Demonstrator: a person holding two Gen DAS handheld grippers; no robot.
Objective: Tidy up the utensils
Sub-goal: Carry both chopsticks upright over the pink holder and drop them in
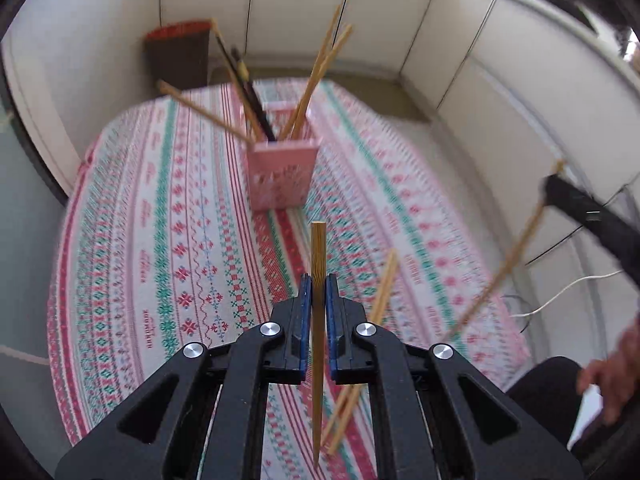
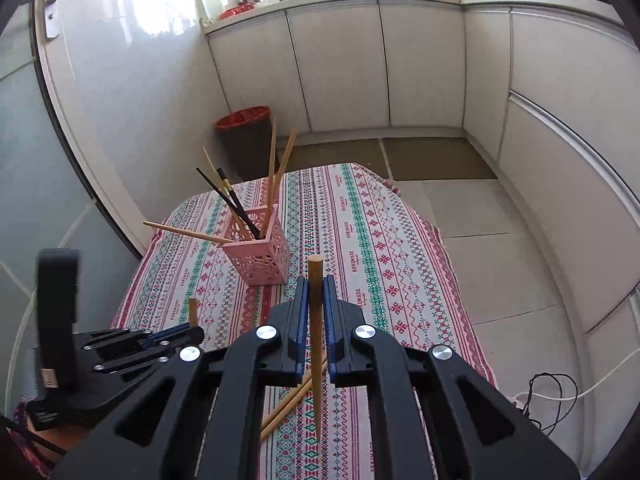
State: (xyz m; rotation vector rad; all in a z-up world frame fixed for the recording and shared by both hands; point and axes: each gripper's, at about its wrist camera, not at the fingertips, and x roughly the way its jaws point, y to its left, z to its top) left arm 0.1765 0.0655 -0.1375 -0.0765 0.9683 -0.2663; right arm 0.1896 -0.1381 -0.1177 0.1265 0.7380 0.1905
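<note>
My left gripper (image 1: 318, 280) is shut on a wooden chopstick (image 1: 318, 248) held upright above the patterned tablecloth. My right gripper (image 2: 316, 282) is shut on another wooden chopstick (image 2: 315, 280), also upright. A pink perforated holder (image 1: 280, 176) stands mid-table with several wooden and black chopsticks in it; it also shows in the right wrist view (image 2: 258, 252). Loose wooden chopsticks (image 2: 290, 400) lie on the cloth under the grippers. The left gripper (image 2: 188, 330) shows low at left in the right wrist view, the right gripper (image 1: 556, 188) at the right edge of the left wrist view.
The table carries a red, green and white patterned cloth (image 2: 380, 264). A dark bin with a red rim (image 2: 244, 136) stands on the floor beyond the table. White cabinets (image 2: 420, 68) line the walls. Cables (image 2: 552, 396) lie on the floor at right.
</note>
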